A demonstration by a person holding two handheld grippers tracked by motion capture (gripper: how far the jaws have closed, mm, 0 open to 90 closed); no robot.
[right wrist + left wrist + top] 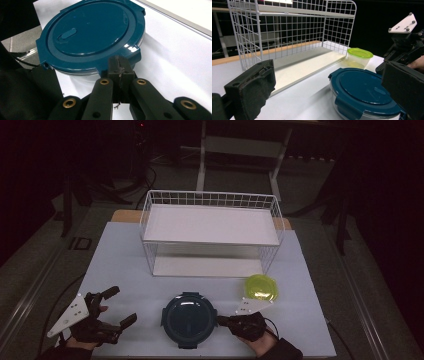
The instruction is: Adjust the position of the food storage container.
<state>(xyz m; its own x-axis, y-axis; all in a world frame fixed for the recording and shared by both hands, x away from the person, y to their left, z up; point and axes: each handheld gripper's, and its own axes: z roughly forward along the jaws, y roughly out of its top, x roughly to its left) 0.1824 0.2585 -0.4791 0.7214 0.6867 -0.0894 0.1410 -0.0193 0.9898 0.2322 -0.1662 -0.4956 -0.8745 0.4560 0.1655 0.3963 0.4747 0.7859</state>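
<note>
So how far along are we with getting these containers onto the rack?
Nothing is shelved yet: the wire rack holds nothing. In hand: the right gripper, jaws together, sits at the blue-lidded container; a grip on it can't be confirmed. The left gripper waits open. Left: that container and the green-lidded tub.

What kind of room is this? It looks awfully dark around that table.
Probably a lab or recording studio, not a kitchen: a lit white table in a dark room, a person holding the left gripper and right gripper, and staged props, a wire rack and blue-lidded container.
</note>
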